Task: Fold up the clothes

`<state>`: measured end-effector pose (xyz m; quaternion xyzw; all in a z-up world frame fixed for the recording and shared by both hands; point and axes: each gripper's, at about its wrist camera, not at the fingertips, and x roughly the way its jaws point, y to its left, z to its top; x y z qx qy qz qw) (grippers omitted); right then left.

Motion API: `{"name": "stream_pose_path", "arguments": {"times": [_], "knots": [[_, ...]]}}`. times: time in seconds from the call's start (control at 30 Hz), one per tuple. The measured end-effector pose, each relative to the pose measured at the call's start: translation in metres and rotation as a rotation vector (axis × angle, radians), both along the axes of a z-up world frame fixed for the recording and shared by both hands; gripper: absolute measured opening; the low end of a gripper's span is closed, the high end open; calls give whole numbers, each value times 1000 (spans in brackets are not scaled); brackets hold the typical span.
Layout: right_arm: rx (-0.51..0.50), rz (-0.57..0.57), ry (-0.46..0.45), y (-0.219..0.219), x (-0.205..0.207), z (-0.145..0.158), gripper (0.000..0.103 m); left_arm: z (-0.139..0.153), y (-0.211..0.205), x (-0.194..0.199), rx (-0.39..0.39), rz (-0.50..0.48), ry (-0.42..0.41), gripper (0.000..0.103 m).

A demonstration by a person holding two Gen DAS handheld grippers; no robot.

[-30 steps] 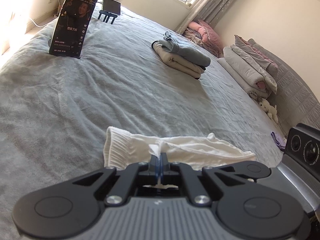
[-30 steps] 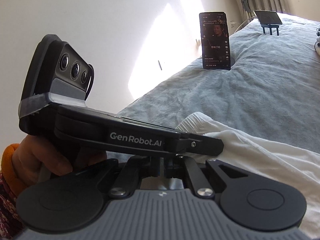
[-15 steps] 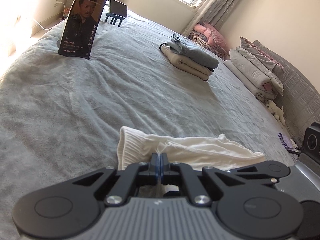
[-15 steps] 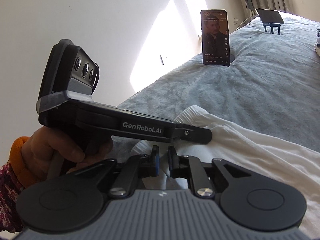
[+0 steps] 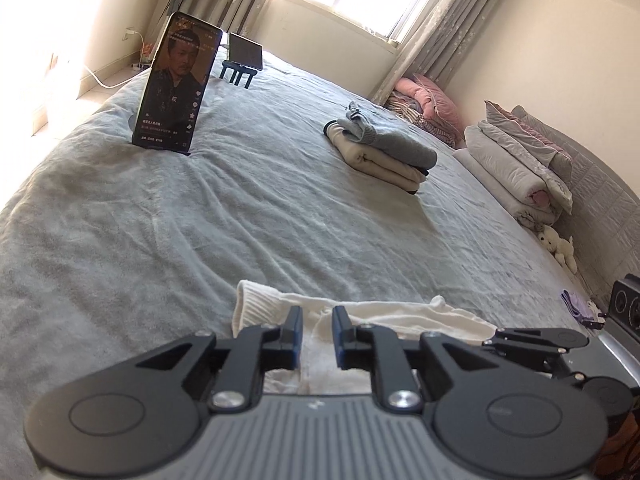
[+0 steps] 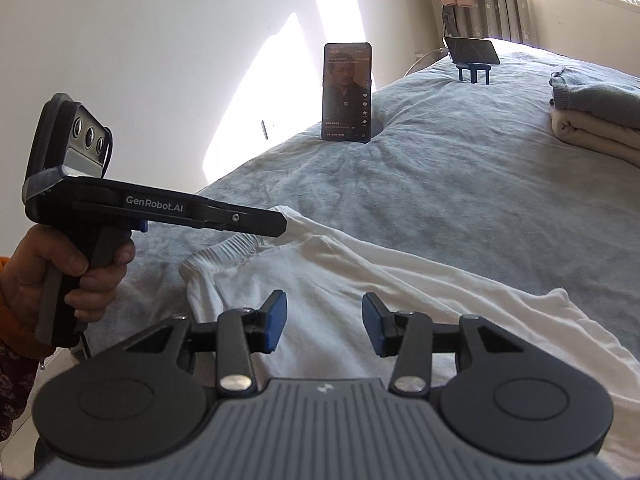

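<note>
Releasing the soft white knit garment point(image 6: 360, 280) beside the folded grey-and-cream pile point(image 5: 380, 148): our left gripper point(image 5: 316, 330) and right gripper point(image 6: 324, 322) both opening, empty; next, regrip an edge

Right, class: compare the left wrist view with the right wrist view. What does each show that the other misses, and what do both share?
Only the left wrist view shows the rolled bedding by the headboard, a soft toy and pink pillows.

Only the right wrist view shows a person's hand holding the left gripper from the side, plus a bare white wall.

Both show the white garment, the upright phone, the tablet on its stand, the folded stack and the grey bedcover. In each, jaws are opening, pads off the cloth.
</note>
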<state>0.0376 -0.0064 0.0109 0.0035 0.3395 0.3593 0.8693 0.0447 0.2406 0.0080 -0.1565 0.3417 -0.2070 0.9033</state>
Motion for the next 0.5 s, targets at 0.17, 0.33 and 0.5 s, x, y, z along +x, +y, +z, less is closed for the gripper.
{"name": "stream_pose_path", "arguments": {"times": [0.17, 0.33, 0.5], "knots": [[-34, -44, -2, -19, 2, -7, 46, 5, -14, -6, 17, -70, -50, 22], [-60, -62, -2, -28, 4, -15, 46, -4, -39, -8, 64, -202, -67, 22], [-88, -51, -10, -32, 1, -24, 46, -22, -44, -14, 151, -254, -34, 21]]}}
